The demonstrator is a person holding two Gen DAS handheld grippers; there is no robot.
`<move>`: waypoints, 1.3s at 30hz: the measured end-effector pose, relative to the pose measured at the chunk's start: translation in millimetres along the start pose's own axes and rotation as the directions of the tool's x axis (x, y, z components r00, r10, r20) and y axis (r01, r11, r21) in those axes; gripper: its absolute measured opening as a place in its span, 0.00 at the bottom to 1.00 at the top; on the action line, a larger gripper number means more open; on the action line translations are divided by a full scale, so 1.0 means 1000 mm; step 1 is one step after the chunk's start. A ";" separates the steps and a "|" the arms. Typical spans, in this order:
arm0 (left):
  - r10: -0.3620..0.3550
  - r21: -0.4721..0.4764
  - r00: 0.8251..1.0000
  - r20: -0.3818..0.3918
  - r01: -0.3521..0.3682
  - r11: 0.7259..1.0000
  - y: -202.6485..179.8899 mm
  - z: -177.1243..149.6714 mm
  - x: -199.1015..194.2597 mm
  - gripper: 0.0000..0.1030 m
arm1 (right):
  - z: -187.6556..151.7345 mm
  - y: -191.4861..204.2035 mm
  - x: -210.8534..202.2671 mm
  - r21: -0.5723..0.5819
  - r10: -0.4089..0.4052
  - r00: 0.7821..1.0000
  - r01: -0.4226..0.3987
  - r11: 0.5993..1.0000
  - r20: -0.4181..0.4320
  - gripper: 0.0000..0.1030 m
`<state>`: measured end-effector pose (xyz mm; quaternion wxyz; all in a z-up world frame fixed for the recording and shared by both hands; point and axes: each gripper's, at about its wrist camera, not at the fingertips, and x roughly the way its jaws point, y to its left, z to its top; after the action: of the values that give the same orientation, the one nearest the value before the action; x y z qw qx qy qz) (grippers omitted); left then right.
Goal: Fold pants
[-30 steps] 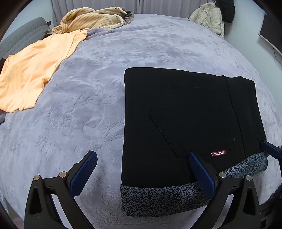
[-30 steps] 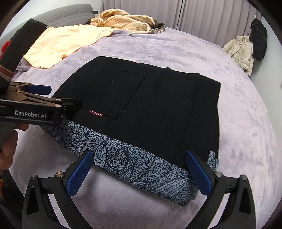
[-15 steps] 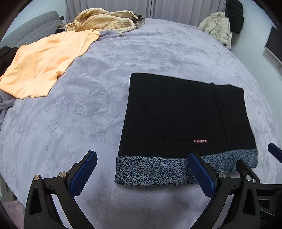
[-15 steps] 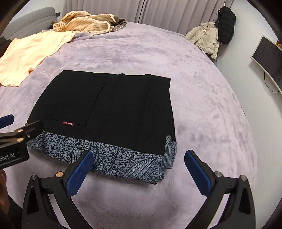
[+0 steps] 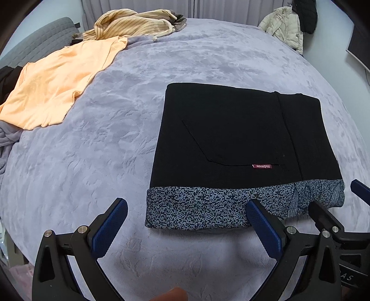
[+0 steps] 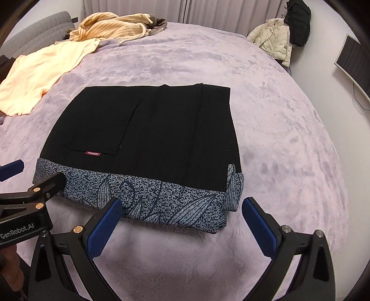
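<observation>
Left wrist view, nearest first: left gripper drawn back off the bed, jaws spread wide and empty, where a second ago one blue pad sat over the near edge of the fabric. Right wrist view, same story: right gripper also pulled back and lifted, jaws released, gripping nothing, its pads no longer straddling the patterned band. Just beyond both grippers, one pair of folded black pants lying flat near the middle of the lavender bedspread, squared into a compact rectangle, with one speckled blue-grey patterned band showing along the near edge and one small red label above it. Untouched by either tool now, unmoved on the bed since the earlier frames apart from the wider view. Judged from that: fold most likely complete, both tools retreating, nothing left but perhaps a smoothing pass at the right corner, where the patterned layer pokes out a little. Farther back on the left, one orange T-shirt spread loose; behind it, one striped yellow garment in a heap, with something grey-brown tucked beside it. Farthest, by the wall at the right, one cream puffer jacket and one black garment hanging above it. Count in all: two grippers, one pants, four other clothes.
</observation>
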<state>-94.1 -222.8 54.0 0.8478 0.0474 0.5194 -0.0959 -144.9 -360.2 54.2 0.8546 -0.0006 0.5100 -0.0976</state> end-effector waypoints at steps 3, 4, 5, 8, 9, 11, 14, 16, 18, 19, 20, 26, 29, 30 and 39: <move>0.004 -0.002 1.000 -0.006 -0.004 1.000 -0.001 -0.001 0.002 1.00 | 0.000 0.000 0.001 0.004 0.014 1.000 -0.014 1.000 -0.011 1.00; 0.004 -0.004 1.000 -0.009 -0.004 1.000 -0.001 -0.001 0.003 1.00 | -0.001 0.000 0.002 0.005 0.019 1.000 -0.018 1.000 -0.017 1.00; 0.004 -0.006 1.000 -0.010 -0.004 1.000 0.000 -0.001 0.003 1.00 | 0.000 0.000 0.003 0.006 0.023 1.000 -0.023 1.000 -0.021 1.00; 0.008 -0.008 1.000 -0.012 -0.008 1.000 0.000 -0.002 0.003 1.00 | -0.001 0.000 0.006 0.009 0.038 0.999 -0.038 0.999 -0.037 1.00; 0.008 -0.008 1.000 -0.013 -0.008 1.000 0.001 -0.002 0.003 1.00 | -0.002 -0.001 0.007 0.009 0.043 0.998 -0.043 0.999 -0.043 1.00; 0.008 -0.009 1.000 -0.015 -0.008 1.000 0.001 -0.003 0.004 1.00 | -0.003 -0.001 0.009 0.010 0.048 0.998 -0.047 0.999 -0.051 1.00; 0.009 -0.008 1.000 -0.018 -0.009 1.000 0.001 -0.003 0.005 1.00 | -0.004 0.000 0.010 0.006 0.045 0.997 -0.045 0.999 -0.056 1.00; 0.008 -0.009 1.000 -0.019 -0.009 1.000 0.002 -0.004 0.005 1.00 | -0.004 0.001 0.010 0.001 0.040 0.998 -0.040 0.999 -0.057 1.00; 0.006 -0.010 1.000 -0.022 -0.006 1.000 0.002 -0.004 0.005 1.00 | -0.004 0.002 0.010 -0.004 0.036 0.998 -0.036 0.999 -0.057 1.00; 0.004 -0.011 1.000 -0.025 -0.004 1.000 0.002 -0.004 0.006 1.00 | -0.003 0.002 0.010 -0.008 0.033 0.998 -0.034 0.999 -0.057 1.00; 0.003 -0.014 1.000 -0.027 -0.004 1.000 0.003 -0.004 0.006 1.00 | -0.003 0.002 0.009 -0.010 0.032 0.998 -0.032 0.999 -0.056 1.00; 0.006 -0.014 1.000 -0.029 -0.007 1.000 0.002 -0.005 0.008 1.00 | -0.002 0.005 0.010 -0.022 0.023 0.998 -0.025 0.999 -0.065 1.00; 0.007 -0.014 1.000 -0.028 -0.007 1.000 0.002 -0.005 0.008 1.00 | -0.002 0.006 0.009 -0.024 0.020 0.998 -0.022 0.999 -0.067 1.00; 0.007 -0.014 1.000 -0.029 -0.007 1.000 0.002 -0.005 0.008 1.00 | -0.002 0.007 0.009 -0.023 0.020 0.998 -0.021 1.000 -0.067 1.00; 0.007 -0.015 1.000 -0.029 -0.008 1.000 0.002 -0.005 0.008 1.00 | -0.001 0.006 0.008 -0.030 0.016 0.998 -0.018 0.999 -0.063 1.00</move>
<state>-94.7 -221.2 44.5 0.8409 0.0446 0.5322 -0.0881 -141.0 -355.2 46.0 0.8388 -0.0063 0.5381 -0.0825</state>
